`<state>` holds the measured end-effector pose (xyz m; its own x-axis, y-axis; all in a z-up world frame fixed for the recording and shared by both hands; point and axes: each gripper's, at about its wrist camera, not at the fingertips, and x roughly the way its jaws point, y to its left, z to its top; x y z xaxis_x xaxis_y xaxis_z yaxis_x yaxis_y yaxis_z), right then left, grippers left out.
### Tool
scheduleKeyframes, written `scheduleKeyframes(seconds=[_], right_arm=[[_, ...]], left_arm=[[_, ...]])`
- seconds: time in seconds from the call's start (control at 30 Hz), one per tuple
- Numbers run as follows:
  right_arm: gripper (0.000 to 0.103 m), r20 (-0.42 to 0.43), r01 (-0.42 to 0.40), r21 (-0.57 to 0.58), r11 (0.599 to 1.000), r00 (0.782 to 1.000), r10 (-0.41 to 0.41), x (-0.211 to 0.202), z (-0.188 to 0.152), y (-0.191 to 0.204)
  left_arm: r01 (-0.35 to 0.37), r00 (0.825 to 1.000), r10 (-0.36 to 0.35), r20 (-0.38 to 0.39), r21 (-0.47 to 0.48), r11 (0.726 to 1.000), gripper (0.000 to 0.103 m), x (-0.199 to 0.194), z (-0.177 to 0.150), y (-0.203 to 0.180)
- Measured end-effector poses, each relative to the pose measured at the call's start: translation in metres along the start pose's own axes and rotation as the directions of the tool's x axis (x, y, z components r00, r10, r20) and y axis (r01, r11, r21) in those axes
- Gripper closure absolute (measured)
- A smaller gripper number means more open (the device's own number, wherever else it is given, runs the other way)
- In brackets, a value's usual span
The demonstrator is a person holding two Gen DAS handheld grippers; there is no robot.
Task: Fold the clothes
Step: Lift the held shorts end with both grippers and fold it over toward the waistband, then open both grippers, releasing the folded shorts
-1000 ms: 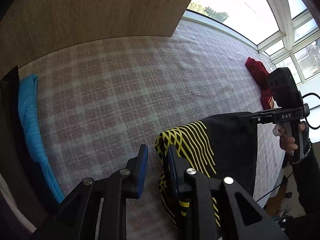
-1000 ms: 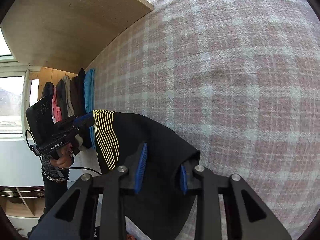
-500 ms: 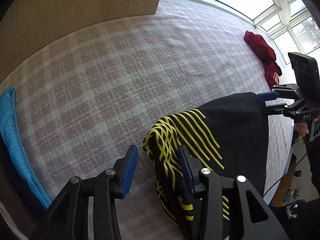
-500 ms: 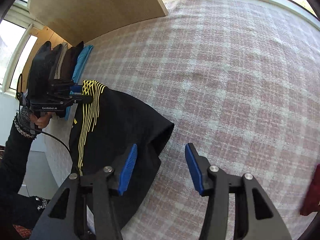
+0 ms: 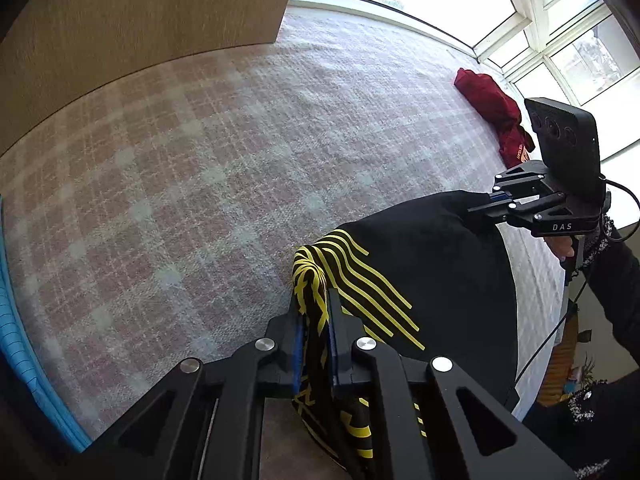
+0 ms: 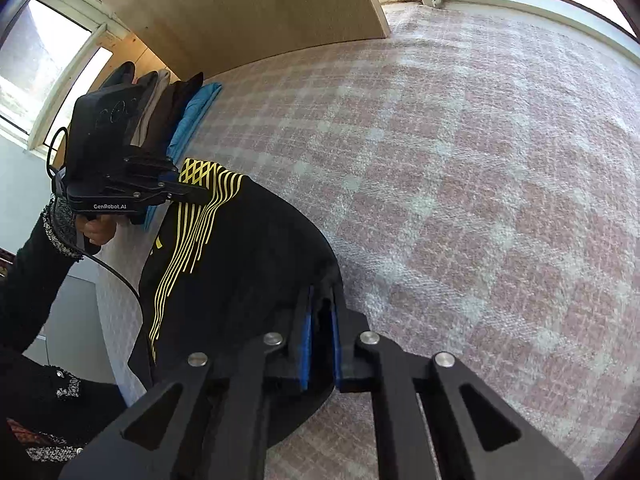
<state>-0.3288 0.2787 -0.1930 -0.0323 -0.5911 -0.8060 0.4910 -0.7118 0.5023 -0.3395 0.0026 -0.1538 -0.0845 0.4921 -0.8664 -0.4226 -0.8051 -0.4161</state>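
Now both tongs (image 5: 314,316) (image 6: 320,312) pinch black garment (image 5: 432,264).

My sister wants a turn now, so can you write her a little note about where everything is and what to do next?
Left gripper: shut on the black garment at its yellow-striped corner.
Right gripper: shut on the same garment's plain black corner.
The garment hangs between them over the plaid bedspread.
A blue folded garment leans with others at the far left; a red garment lies by the window.
Done: both corners gripped. Left: lay it out and fold it.
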Motion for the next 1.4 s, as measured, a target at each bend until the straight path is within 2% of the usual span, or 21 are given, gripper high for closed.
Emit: scheduleKeyframes(seconds=[0.1,0.2,0.27,0.33,0.4,0.47,0.5,0.6,0.67,0.73,0.8,0.87,0.9,0.93,1.0,1.03,1.07,1.1,1.2,1.27,1.4], right_arm=[[0.098,0.080,-0.036,0.030,0.999,0.996,0.033,-0.034,-0.003,0.012],[0.100,0.166,-0.018,0.006,1.000,0.986,0.016,-0.079,-0.002,0.047],[0.100,0.226,0.029,-0.050,0.998,0.974,-0.017,-0.114,0.006,0.076],[0.100,0.299,0.079,-0.099,0.992,0.953,-0.046,-0.148,0.013,0.105],[0.100,0.368,0.111,-0.132,0.985,0.928,-0.055,-0.179,0.015,0.130],[0.100,0.419,0.172,-0.174,0.969,0.904,-0.086,-0.201,0.005,0.151],[0.100,0.428,0.195,-0.188,0.963,0.899,-0.099,-0.205,-0.003,0.157],[0.100,0.378,0.200,-0.182,0.963,0.918,-0.119,-0.185,-0.044,0.160],[0.100,0.308,0.198,-0.194,0.961,0.942,-0.132,-0.152,-0.086,0.157],[0.097,0.185,0.159,-0.146,0.976,0.974,-0.131,-0.107,-0.128,0.142],[0.092,0.040,0.168,-0.080,0.983,0.985,-0.165,-0.066,-0.161,0.123],[0.092,-0.097,0.206,-0.028,0.978,0.973,-0.208,-0.031,-0.191,0.105],[0.092,-0.132,0.214,-0.006,0.977,0.968,-0.213,-0.022,-0.201,0.099],[0.092,-0.109,0.200,0.013,0.980,0.974,-0.197,-0.029,-0.202,0.098],[0.089,-0.029,0.156,0.040,0.987,0.987,-0.155,-0.049,-0.191,0.099],[0.083,0.018,0.136,0.045,0.990,0.990,-0.137,-0.059,-0.181,0.100],[0.065,0.058,0.130,0.037,0.991,0.989,-0.132,-0.066,-0.167,0.103],[0.056,0.097,0.138,0.020,0.990,0.985,-0.139,-0.070,-0.152,0.106],[0.056,0.150,0.152,-0.073,0.986,0.979,-0.140,-0.062,-0.102,0.110],[0.056,0.124,0.164,-0.106,0.981,0.981,-0.151,-0.041,-0.071,0.110],[0.056,0.036,0.163,-0.152,0.975,0.987,-0.159,-0.003,-0.039,0.108]], left_arm=[[0.041,0.998,-0.039,0.056,-0.025,0.999,0.096,-0.025,-0.007,-0.007],[0.080,0.987,-0.076,0.143,-0.025,0.996,0.098,-0.080,-0.012,-0.023],[0.043,0.977,-0.048,0.209,0.029,0.999,0.098,-0.121,-0.009,-0.045],[-0.003,0.955,-0.026,0.295,0.099,0.995,0.098,-0.169,-0.006,-0.070],[-0.049,0.924,-0.017,0.382,0.162,0.986,0.098,-0.210,-0.009,-0.095],[-0.077,0.897,-0.029,0.441,0.221,0.972,0.098,-0.235,-0.021,-0.117],[-0.087,0.890,-0.037,0.455,0.248,0.965,0.098,-0.240,-0.031,-0.125],[-0.108,0.896,-0.046,0.442,0.316,0.943,0.098,-0.226,-0.078,-0.137],[-0.084,0.922,-0.060,0.382,0.350,0.933,0.096,-0.192,-0.121,-0.137],[-0.043,0.966,-0.044,0.254,0.327,0.944,0.086,-0.143,-0.162,-0.125],[-0.014,0.996,-0.009,0.087,0.271,0.963,0.084,-0.087,-0.201,-0.108],[-0.023,0.996,0.039,-0.075,0.199,0.980,0.089,-0.048,-0.237,-0.090],[-0.012,0.996,0.028,-0.090,0.174,0.985,0.092,-0.045,-0.249,-0.084],[-0.005,0.996,0.018,-0.089,0.148,0.989,0.092,-0.047,-0.255,-0.080],[0.000,1.000,0.003,-0.028,0.110,0.994,0.092,-0.068,-0.248,-0.077],[-0.006,1.000,0.005,0.012,0.117,0.993,0.088,-0.077,-0.238,-0.077],[-0.021,0.999,0.015,0.045,0.133,0.991,0.086,-0.084,-0.225,-0.077],[-0.036,0.997,0.024,0.078,0.149,0.988,0.083,-0.090,-0.213,-0.077],[-0.087,0.988,0.061,0.141,0.189,0.978,0.080,-0.093,-0.175,-0.074],[-0.110,0.984,0.079,0.158,0.199,0.974,0.075,-0.087,-0.153,-0.067],[-0.128,0.988,0.110,0.105,0.185,0.974,0.074,-0.069,-0.128,-0.044]])
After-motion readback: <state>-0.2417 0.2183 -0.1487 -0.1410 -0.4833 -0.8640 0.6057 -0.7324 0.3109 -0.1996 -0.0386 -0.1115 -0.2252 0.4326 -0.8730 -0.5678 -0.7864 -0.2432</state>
